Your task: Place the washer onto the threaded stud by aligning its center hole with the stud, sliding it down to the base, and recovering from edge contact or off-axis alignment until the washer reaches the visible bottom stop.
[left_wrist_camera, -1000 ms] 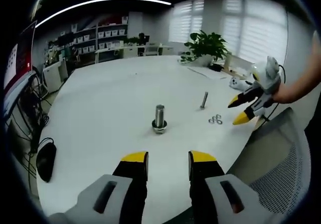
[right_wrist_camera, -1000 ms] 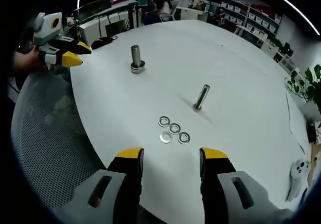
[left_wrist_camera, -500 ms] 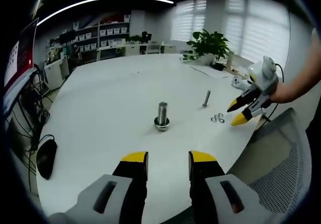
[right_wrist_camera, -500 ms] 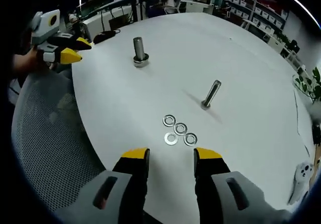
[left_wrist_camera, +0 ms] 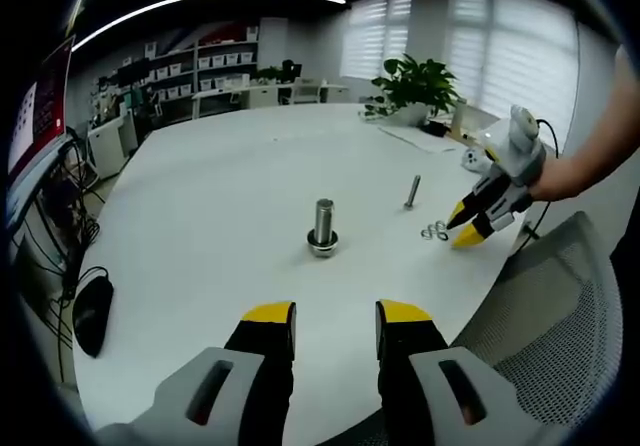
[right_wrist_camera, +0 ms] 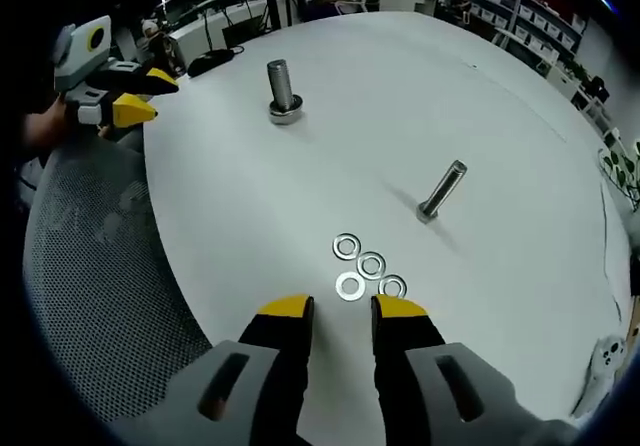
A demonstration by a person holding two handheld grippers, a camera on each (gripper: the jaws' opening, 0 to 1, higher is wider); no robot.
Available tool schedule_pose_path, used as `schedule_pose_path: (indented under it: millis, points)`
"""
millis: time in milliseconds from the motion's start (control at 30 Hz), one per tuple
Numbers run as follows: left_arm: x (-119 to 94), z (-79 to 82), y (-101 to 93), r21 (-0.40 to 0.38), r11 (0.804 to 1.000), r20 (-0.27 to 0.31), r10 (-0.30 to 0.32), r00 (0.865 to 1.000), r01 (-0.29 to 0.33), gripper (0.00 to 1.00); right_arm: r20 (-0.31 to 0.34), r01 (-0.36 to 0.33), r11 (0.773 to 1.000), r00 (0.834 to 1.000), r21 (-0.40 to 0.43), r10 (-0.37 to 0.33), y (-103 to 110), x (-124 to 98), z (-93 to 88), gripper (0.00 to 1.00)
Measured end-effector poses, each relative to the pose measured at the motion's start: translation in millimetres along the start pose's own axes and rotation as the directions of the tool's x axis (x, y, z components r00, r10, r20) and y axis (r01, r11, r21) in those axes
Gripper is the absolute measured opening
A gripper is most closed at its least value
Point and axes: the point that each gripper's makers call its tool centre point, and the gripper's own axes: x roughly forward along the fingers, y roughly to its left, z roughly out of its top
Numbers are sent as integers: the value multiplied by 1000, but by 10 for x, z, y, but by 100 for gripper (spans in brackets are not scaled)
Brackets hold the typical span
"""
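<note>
At the 6 o'clock edge of the right gripper view, the right gripper (right_wrist_camera: 338, 311) rises with its yellow-tipped jaws parted by a narrow gap and nothing between them. Just beyond the tips, toward 12 o'clock, four washers (right_wrist_camera: 365, 273) lie flat in a tight cluster on the white table (right_wrist_camera: 520, 156); none is held, and none sits on a stud. Farther on, toward 1 o'clock, a slim threaded stud (right_wrist_camera: 441, 190) stands on the table, appearing tilted in this fisheye view. Well apart from it, toward 11 o'clock, a thicker bolt (right_wrist_camera: 282, 90) stands upright on a wide base. At 9 to 10 o'clock, the left gripper (right_wrist_camera: 143, 96) hangs beside the table edge over a mesh chair back (right_wrist_camera: 110, 296), its jaws apart and empty.

At the 6 o'clock edge of the left gripper view, the left gripper (left_wrist_camera: 335, 314) shows its jaws apart, holding nothing. Ahead at 12 o'clock, the thick bolt (left_wrist_camera: 322, 227) stands upright near the middle of the table (left_wrist_camera: 200, 206). Toward 2 o'clock, the washers (left_wrist_camera: 433, 231) lie just beside the tips of the right gripper (left_wrist_camera: 465, 228), which enters from 3 o'clock in a person's hand. The slim stud (left_wrist_camera: 413, 192) stands just past the washers. A potted plant (left_wrist_camera: 420, 84) sits at the far edge of the table.
</note>
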Motion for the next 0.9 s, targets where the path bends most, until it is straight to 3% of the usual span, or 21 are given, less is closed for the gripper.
schedule_pose_path:
  millis: [167, 367, 500, 667, 800, 900]
  points:
    - [4, -3, -1, 11, 1000, -2, 1, 1000, -1, 30, -20, -9, 998, 1000, -59, 7, 18, 46, 11, 24]
    - [4, 0, -4, 8, 1000, 0, 2, 1000, -2, 30, -25, -20, 998, 1000, -64, 18, 16, 69, 56, 20]
    - [4, -3, 5, 12, 1000, -3, 4, 1000, -4, 30, -47, -29, 984, 999, -178, 21, 59, 64, 64, 16]
    - [-1, 9, 21, 16, 1000, 5, 13, 1000, -13, 30, -62, -58, 989, 997, -137, 50, 46, 69, 67, 16]
    - [7, -2, 23, 9, 1000, -1, 12, 1000, -12, 30, -81, -98, 984, 993, -150, 86, 53, 70, 77, 16]
    - [10, -6, 15, 13, 1000, -4, 11, 1000, -10, 31, -113, -131, 987, 986, -92, 120, 54, 69, 87, 16]
